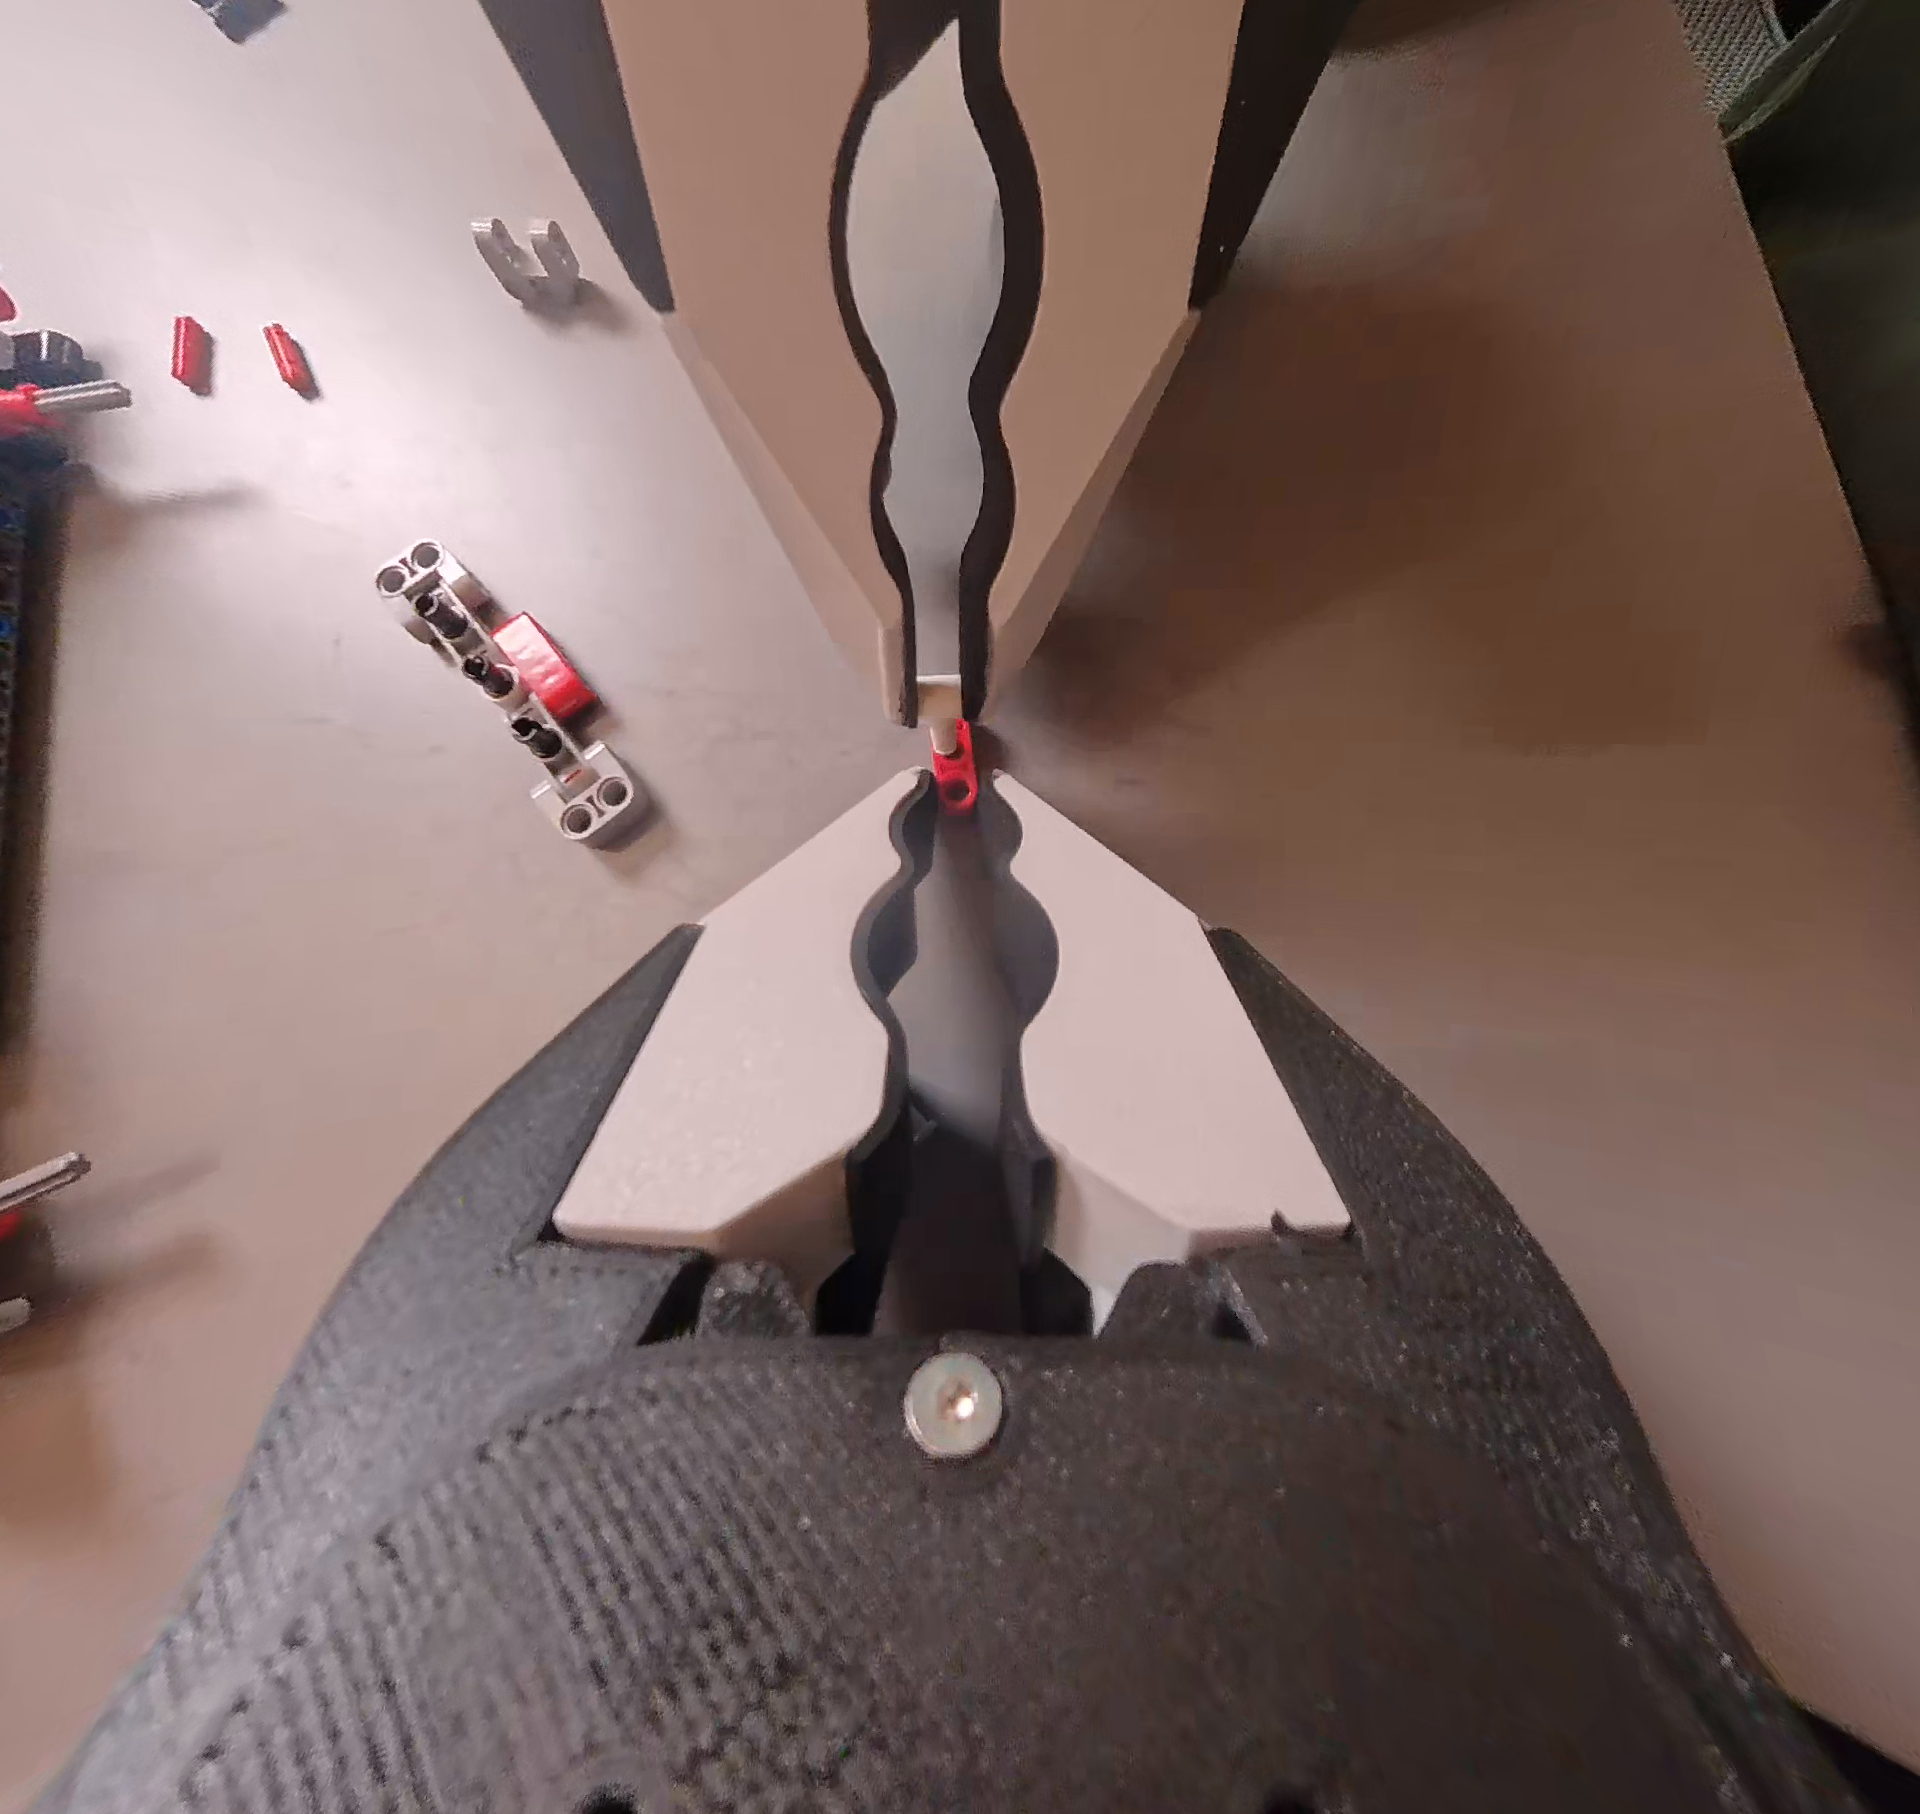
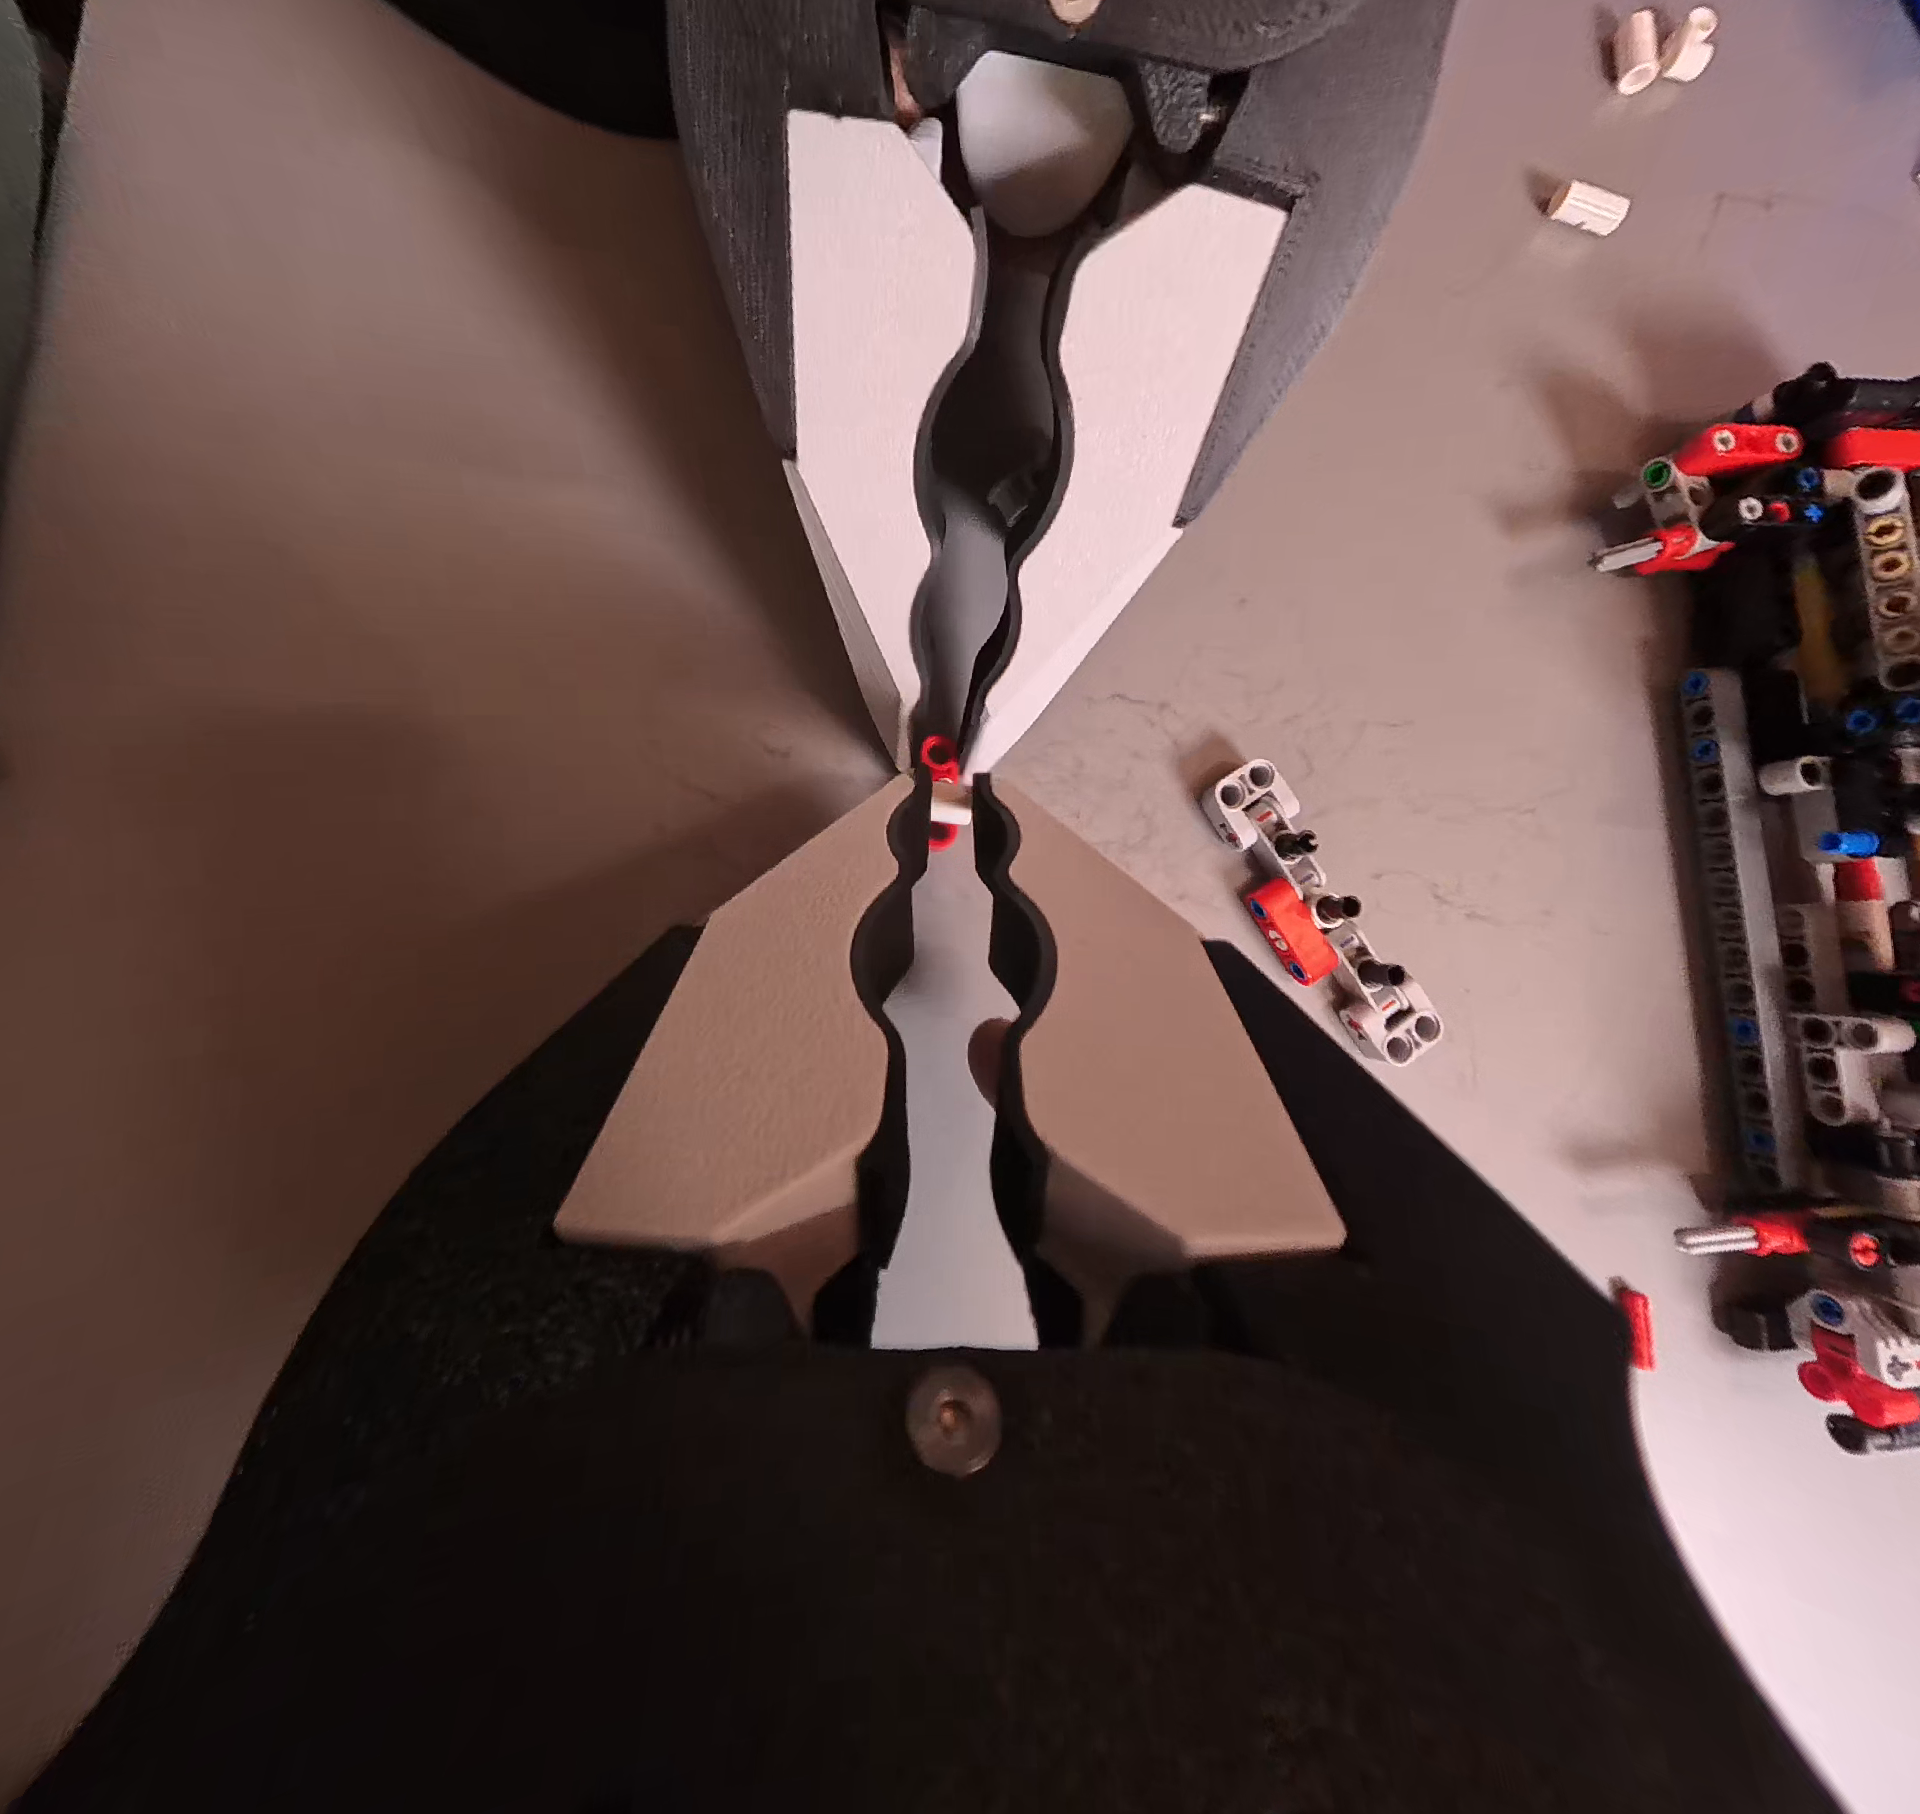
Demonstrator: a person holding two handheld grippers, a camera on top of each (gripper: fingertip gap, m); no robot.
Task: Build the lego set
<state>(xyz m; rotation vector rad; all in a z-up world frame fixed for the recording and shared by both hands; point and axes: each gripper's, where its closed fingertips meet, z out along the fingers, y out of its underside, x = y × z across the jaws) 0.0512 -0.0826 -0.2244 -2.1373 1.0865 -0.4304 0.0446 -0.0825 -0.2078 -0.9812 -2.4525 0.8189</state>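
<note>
Left gripper (image 1: 954,790) clamps red connector (image 1: 955,772) | right gripper (image 2: 948,808) pinches pale sleeve (image 2: 951,812), tip to tip above the table (image 1: 1455,621), mid-join | grey beam with pins (image 2: 1320,907) loose | model (image 2: 1808,829) at table edge part-built, many pieces left.

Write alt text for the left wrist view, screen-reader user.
Two grippers meet tip to tip above a table: the left gripper, at the bottom, pinches a small red connector, and the right gripper, from the top, holds a small white piece against it. Loose Lego parts lie to the left, including a grey beam with black pins.
</note>
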